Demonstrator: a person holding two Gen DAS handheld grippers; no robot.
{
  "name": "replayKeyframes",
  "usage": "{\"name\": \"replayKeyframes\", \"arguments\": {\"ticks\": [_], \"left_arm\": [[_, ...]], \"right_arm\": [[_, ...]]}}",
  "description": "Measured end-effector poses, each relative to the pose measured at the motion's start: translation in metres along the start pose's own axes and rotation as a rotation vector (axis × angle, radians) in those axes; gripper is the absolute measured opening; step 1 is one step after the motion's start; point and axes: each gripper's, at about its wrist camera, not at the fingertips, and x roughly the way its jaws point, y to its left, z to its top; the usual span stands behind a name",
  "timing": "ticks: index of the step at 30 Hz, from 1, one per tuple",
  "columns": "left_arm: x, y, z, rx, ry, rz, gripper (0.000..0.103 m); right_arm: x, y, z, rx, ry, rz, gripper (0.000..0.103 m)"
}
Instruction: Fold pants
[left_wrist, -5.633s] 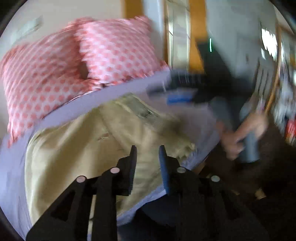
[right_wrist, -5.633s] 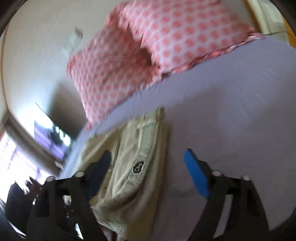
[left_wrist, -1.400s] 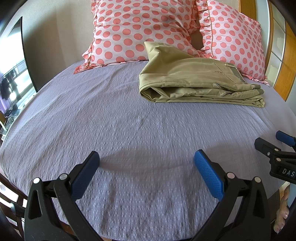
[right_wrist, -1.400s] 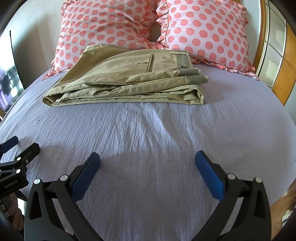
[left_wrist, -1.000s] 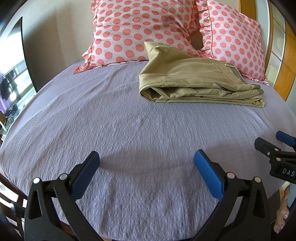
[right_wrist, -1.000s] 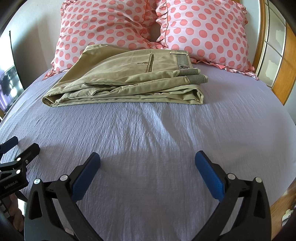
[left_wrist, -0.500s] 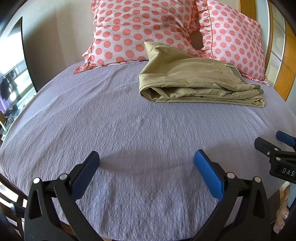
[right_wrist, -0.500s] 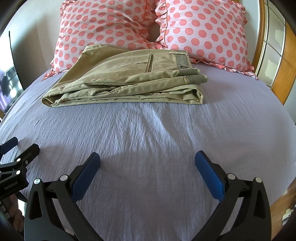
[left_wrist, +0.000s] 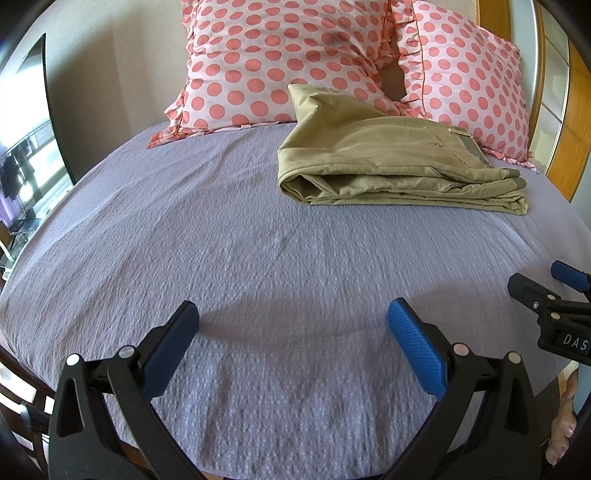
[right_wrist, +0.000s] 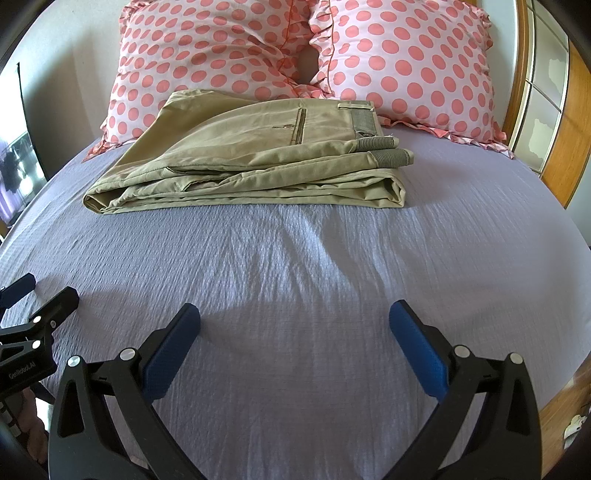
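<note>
The khaki pants (left_wrist: 391, 170) lie folded in a flat stack on the lilac bed sheet (left_wrist: 221, 229), up against the pillows; they also show in the right wrist view (right_wrist: 258, 162) with the waistband at the right. My left gripper (left_wrist: 291, 332) is open and empty, low over the near part of the bed, well short of the pants. My right gripper (right_wrist: 295, 332) is open and empty too, beside it on the right. Each gripper shows at the edge of the other's view.
Two pink polka-dot pillows (right_wrist: 229, 55) (right_wrist: 417, 62) lean against the wall behind the pants. A wooden frame with glass panels (right_wrist: 546, 110) stands at the right. A dark screen (left_wrist: 33, 122) stands at the left. The bed's near edge lies just below both grippers.
Over the last 1.4 seconds nothing has visibly changed. 5.6 seconds ago both grippers were moving close over the pants, the left one nearly shut.
</note>
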Motion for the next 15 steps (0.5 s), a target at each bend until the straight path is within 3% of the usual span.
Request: {"name": "replayKeyframes", "arguments": {"ticks": [15], "left_arm": [[0.0025,0.0003,0.0034,0.004,0.027,-0.009,0.101]], "right_arm": [[0.0001,0.0003,0.0000,0.000,-0.001,0.000,0.102]]}}
